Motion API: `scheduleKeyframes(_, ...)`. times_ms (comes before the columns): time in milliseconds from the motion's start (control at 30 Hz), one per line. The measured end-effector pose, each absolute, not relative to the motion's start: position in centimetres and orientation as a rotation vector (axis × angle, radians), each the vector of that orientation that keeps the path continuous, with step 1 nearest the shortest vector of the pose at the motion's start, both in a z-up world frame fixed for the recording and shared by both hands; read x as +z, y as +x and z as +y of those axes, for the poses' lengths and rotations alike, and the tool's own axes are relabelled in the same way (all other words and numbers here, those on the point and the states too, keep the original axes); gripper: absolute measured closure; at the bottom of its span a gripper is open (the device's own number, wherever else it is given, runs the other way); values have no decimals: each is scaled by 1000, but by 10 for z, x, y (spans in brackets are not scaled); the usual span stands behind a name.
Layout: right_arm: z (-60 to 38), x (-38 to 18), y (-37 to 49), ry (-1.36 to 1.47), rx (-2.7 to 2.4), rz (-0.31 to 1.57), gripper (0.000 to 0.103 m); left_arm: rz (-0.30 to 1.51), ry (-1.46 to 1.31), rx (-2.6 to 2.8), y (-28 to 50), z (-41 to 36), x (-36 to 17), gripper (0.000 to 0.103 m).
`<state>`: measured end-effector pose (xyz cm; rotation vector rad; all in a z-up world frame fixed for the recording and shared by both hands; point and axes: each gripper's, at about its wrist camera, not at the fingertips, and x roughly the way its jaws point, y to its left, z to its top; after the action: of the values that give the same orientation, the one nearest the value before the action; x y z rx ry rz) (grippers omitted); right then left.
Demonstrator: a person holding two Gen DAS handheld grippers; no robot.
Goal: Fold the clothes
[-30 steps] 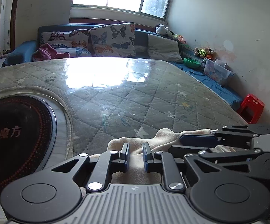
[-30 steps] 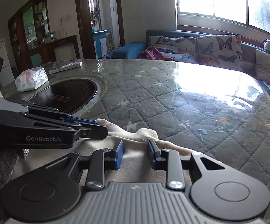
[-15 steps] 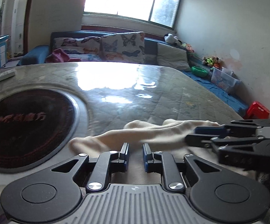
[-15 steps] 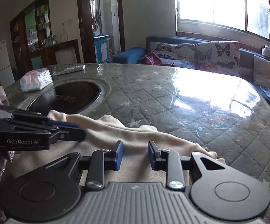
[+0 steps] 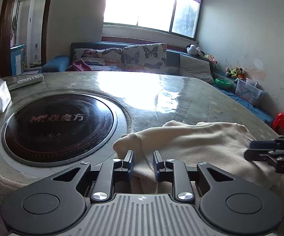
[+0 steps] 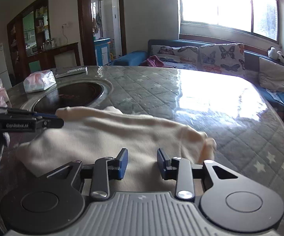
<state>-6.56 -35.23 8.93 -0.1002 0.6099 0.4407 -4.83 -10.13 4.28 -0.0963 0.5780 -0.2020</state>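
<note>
Both the left gripper [image 5: 143, 162] and right gripper [image 6: 142, 162], jaws parted, straddled the cream garment [image 6: 106, 137] mid-fold; closing seemed next.

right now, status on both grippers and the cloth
Left gripper open, cream cloth between the fingers. Right gripper open over it. Cloth bunched on the table, unfolded. Nothing in the way.
</note>
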Motion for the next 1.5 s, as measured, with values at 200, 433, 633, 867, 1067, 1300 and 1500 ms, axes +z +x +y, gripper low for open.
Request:
scheduleKeyframes(200, -369, 97, -94, -103, 413, 566, 69, 539, -64, -236, -72, -112, 57, 81)
scheduleKeyframes(433, -378, 85, -108, -110, 374, 600, 71, 577, -31, -297, -88, -126, 46, 81)
scheduleKeyframes(633, -389, 80, -110, -68, 338, 622, 71, 589, -55, -311, -85, -118, 38, 79)
scheduleKeyframes(867, -389, 79, -125, -49, 325, 624, 71, 592, -87, -321, -86, -111, 37, 79)
scheduleKeyframes(1067, -387, 81, -133, -45, 327, 617, 67, 598, -89, -328, -89, -114, 40, 63)
scheduleKeyframes(1300, -376, 96, -123, -74, 348, 576, 49, 608, -76, -319, -89, -120, 48, 47)
scheduleKeyframes(1500, -358, 92, -109, -89, 377, 569, 33, 615, -72, -270, -89, -122, 51, 31)
